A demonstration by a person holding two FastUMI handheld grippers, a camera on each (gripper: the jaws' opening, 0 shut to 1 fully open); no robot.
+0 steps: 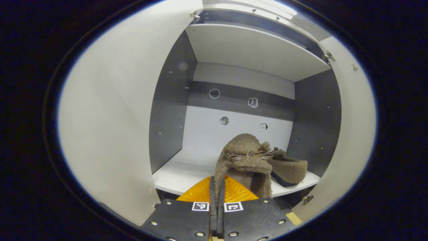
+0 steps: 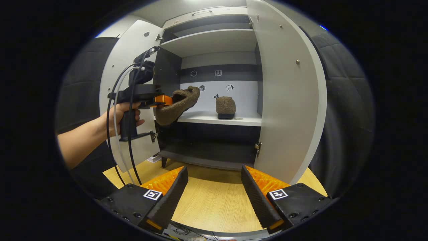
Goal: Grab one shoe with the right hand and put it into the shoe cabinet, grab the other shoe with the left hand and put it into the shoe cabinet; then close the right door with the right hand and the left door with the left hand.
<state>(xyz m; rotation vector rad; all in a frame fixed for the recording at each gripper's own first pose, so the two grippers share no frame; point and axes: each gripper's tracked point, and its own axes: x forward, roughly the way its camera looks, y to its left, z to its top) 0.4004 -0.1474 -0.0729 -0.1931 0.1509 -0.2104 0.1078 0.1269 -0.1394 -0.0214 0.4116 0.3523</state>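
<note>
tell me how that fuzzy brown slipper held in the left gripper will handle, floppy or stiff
Probably soft: the slipper has fleecy fabric, and its collar bunches where the left gripper pinches it. Yet it juts out from that pinch without drooping, so the sole likely adds stiffness. It seems light, and its pile should resist slipping.

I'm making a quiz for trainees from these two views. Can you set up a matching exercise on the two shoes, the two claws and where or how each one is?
Things:
1. left claw
2. right claw
3. shoe with bow
4. second shoe

States:
A. resting on the white shelf
B. open, holding nothing
C. held in the air at the cabinet opening
D. shut on a shoe

Pairs: 1-D, 2-B, 3-C, 4-A
</note>
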